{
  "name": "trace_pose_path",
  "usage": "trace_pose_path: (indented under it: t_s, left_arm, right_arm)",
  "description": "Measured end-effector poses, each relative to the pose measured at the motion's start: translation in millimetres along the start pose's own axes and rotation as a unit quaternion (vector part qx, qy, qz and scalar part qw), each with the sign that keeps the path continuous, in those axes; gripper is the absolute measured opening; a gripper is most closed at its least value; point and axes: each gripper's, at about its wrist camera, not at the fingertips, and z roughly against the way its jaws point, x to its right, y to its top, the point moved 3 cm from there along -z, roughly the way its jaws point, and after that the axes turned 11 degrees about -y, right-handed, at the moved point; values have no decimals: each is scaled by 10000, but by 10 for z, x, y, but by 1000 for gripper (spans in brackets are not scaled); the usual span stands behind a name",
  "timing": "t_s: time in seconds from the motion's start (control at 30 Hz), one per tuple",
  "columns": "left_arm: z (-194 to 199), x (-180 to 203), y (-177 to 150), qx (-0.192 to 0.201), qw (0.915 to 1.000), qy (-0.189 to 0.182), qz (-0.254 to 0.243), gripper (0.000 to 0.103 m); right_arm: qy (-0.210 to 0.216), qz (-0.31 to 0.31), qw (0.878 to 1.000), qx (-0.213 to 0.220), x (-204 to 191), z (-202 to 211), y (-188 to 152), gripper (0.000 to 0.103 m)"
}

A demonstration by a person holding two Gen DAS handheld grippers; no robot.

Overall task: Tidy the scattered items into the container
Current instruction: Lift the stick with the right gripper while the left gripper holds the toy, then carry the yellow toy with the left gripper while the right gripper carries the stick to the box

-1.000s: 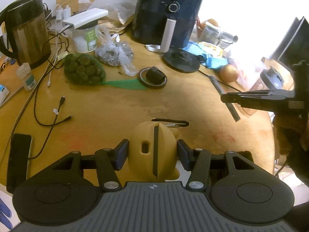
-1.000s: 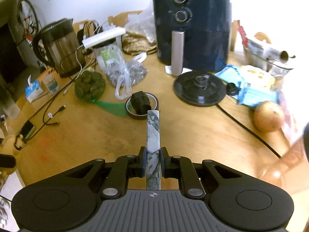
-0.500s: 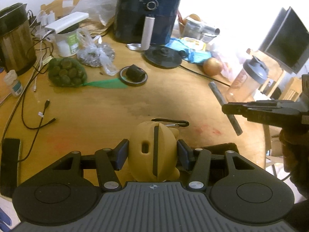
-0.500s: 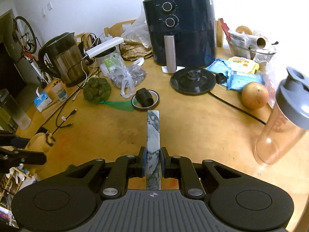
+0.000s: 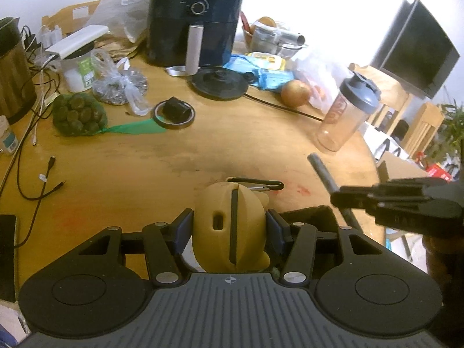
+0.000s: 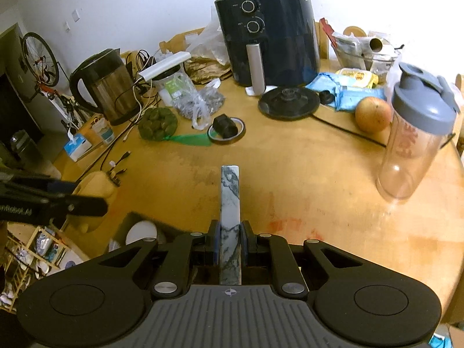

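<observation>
Cluttered wooden surface [image 5: 179, 156], round, loaded with kitchen stuff toward the far side. Left gripper [image 5: 230, 227] is clamped on a yellow rubbery case [image 5: 229, 226] with a dark seam and a black carabiner [image 5: 255, 184] poking out just past it. Right gripper [image 6: 229, 233] is pinching a marble-patterned bar [image 6: 230, 203] that sticks straight out ahead of its fingers.

From the left wrist view you get the other gripper off to the right with the bar looking like a plain dark rod, and a dark-walled container [image 5: 313, 213] just beyond the left fingers, low and to the right. From the right wrist view that same container [image 6: 127, 221] sits down-left of the gripper at the surface's edge, with something white and round [image 6: 141, 232] inside, which the left view mostly hides behind the case.

Straight ahead of both: air fryer [image 6: 268, 33], black kettle base [image 6: 288, 104], tape ring [image 6: 226, 130] with a small black thing in it. Right of the right gripper stands a shaker bottle [image 6: 411, 133], an onion [image 6: 372, 114] just behind it. Only the right view shows the whole kettle [image 6: 107, 85] and a bike [image 6: 39, 58] by the wall.
</observation>
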Motion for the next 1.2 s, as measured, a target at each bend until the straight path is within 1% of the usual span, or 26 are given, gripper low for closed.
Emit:
trace_pose_path:
  t_s: [0.27,0.33,0.37,0.4,0.43,0.47,0.5,0.57,0.67,0.73,0.9,1.0,1.07,1.2]
  left_arm:
    - [-75,126,-24,-98,9998,-98,-136,53]
    - [-89,153,-26,-116,9997,-108,-163,53]
    - [-95,166,-24,-124,9997,-113,-177,53]
    - [-100,177,-26,-128,9997,-117,-189,53]
    - [-105,187,-25,-130,9996,-120,-199,53]
    - [-110,197,-25,-133,9996,-127,-210,53]
    - [-118,205,-24,-139,9996,-137,-219,53]
    - [-137,224,-28,-161,9995,-162,-232,53]
    - [-168,261,-32,-197,9992,-212,-259,53]
    - [-183,284,-36,-209,9991,-243,-280,53]
    - [-207,354,-33,-219,9984,-356,-377,53]
    - [-218,402,-40,-240,9972,-523,-472,53]
    - [-238,435,-51,-329,9959,-644,-545,53]
    - [-290,509,-110,-567,9936,-691,-697,54]
  right_arm:
    - [165,-60,9996,-230,-24,50,-241,17]
    - [226,-30,9992,-341,-42,34,-287,24]
    - [202,-29,9992,-337,-44,40,-304,41]
    - [130,-32,9995,-297,-43,58,-316,52]
    - [82,-44,9997,-240,-40,80,-322,66]
    - [35,-65,9998,-173,-27,104,-324,75]
    - [1,-87,9999,-137,-9,119,-324,78]
    - [-55,-154,9998,-92,50,135,-318,87]
    - [-97,-274,9996,-47,126,155,-316,93]
    - [-138,-322,9994,-24,165,162,-308,94]
    - [-279,-313,9991,51,214,199,-321,95]
    - [-290,-328,9990,55,232,212,-332,95]
    - [-311,-356,9989,59,246,221,-337,96]
    - [-334,-409,9986,53,270,237,-360,96]
